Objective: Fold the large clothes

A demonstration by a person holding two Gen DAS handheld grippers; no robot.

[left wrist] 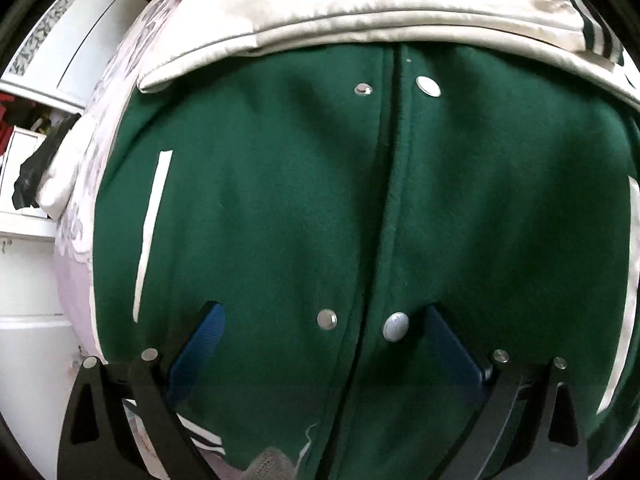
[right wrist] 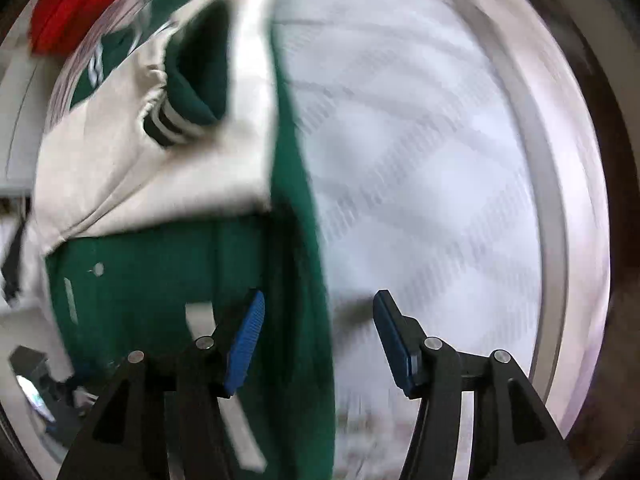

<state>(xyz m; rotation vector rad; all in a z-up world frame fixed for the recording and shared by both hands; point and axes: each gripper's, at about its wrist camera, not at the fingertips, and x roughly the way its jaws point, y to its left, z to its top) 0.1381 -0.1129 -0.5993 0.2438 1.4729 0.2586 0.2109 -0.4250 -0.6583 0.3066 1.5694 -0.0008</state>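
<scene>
White patterned bedding [right wrist: 420, 160] is serving as the folding surface, with the green varsity jacket [left wrist: 280, 200] lying on it, front up. Cream sleeves [left wrist: 340, 16] are already lying across the chest, so the bottom-up fold looks left. Left gripper [left wrist: 320, 320] is hovering spread wide over the snaps, right gripper [right wrist: 318, 312] is hanging released beside the jacket's edge.

i count one jacket [left wrist: 280, 208], two cream sleeves [left wrist: 360, 8] folded over it, four snaps [left wrist: 327, 319], two pocket welts [left wrist: 154, 232], one bed sheet [right wrist: 420, 160], two grippers [left wrist: 316, 340], one red cloth [right wrist: 80, 4].
</scene>
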